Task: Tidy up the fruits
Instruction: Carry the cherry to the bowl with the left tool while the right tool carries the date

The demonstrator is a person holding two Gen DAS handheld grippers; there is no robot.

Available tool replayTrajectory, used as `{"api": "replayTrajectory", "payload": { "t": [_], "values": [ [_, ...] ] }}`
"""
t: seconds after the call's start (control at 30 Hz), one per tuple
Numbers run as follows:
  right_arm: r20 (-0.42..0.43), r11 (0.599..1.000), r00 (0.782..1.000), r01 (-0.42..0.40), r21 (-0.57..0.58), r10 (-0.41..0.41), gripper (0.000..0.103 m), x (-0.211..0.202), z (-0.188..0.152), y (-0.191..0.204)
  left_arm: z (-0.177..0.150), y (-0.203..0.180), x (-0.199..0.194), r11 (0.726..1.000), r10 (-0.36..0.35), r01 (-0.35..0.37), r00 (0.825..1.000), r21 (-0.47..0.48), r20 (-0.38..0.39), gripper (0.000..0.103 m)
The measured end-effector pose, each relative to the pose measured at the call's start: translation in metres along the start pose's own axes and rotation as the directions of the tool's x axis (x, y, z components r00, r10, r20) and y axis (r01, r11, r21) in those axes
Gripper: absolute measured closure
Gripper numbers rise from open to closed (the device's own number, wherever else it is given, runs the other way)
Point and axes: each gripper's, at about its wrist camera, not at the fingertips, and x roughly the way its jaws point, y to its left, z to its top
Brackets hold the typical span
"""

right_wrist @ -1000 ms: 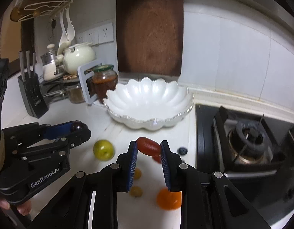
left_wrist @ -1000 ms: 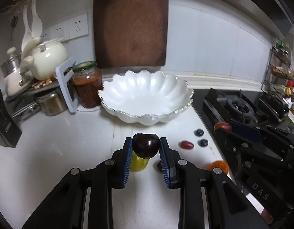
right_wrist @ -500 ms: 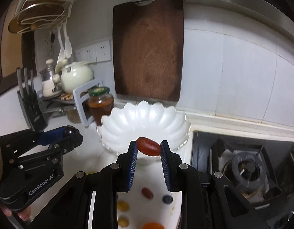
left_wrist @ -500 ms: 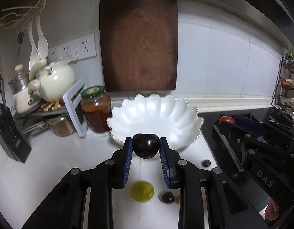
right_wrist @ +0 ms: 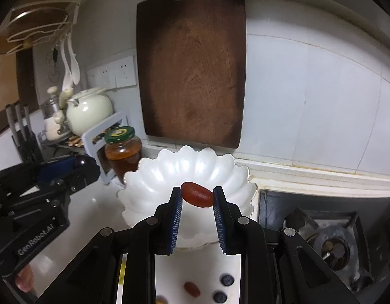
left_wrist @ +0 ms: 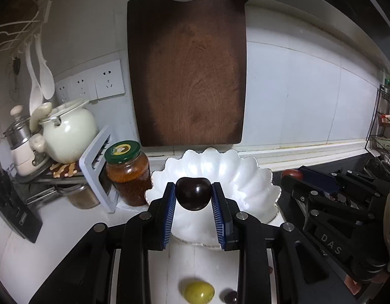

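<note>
My left gripper [left_wrist: 193, 195] is shut on a dark round plum [left_wrist: 193, 193], held just in front of the white scalloped bowl [left_wrist: 248, 177]. My right gripper [right_wrist: 197, 195] is shut on an oblong red fruit [right_wrist: 197, 194], held over the near side of the same bowl [right_wrist: 154, 177], which holds nothing. On the counter below lie a green fruit [left_wrist: 198, 292], a dark grape [left_wrist: 230, 296], a small red fruit [right_wrist: 192, 288] and two blueberries [right_wrist: 227, 279]. The left gripper with its plum [right_wrist: 81, 162] shows at the left of the right wrist view.
A jar with a green lid [left_wrist: 126, 172] stands left of the bowl, beside a grey rack [left_wrist: 98, 167] and a cream kettle [left_wrist: 68, 134]. A wooden cutting board [left_wrist: 187, 76] leans on the tiled wall. A gas hob [right_wrist: 331, 240] lies to the right, a knife block [right_wrist: 22, 139] at far left.
Both grippers rose and moved forward toward the bowl, each keeping its fruit. The loose fruits on the counter slid down toward the bottom of both views.
</note>
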Motion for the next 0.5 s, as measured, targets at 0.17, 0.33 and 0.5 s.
{"api": "replayTrajectory", "payload": {
  "t": [0.17,0.33,0.5],
  "values": [
    [-0.038,1.0,0.999,0.018,0.001,-0.018,0.077,0.026,0.011,-0.002,0.01,0.007,0.025,1.0,0.024,-0.023,0.999,0.017,-0.025,0.074],
    [-0.084,1.0,0.996,0.027,-0.008,-0.028,0.077,0.055,0.019,-0.003,0.015,0.014,0.053,0.999,0.033,-0.032,0.997,0.018,-0.069,0.074],
    [-0.142,0.999,0.989,0.028,-0.021,-0.031,0.077,0.085,0.021,-0.003,0.017,0.021,0.088,1.0,-0.003,0.0,0.988,-0.02,-0.153,0.074]
  ]
}}
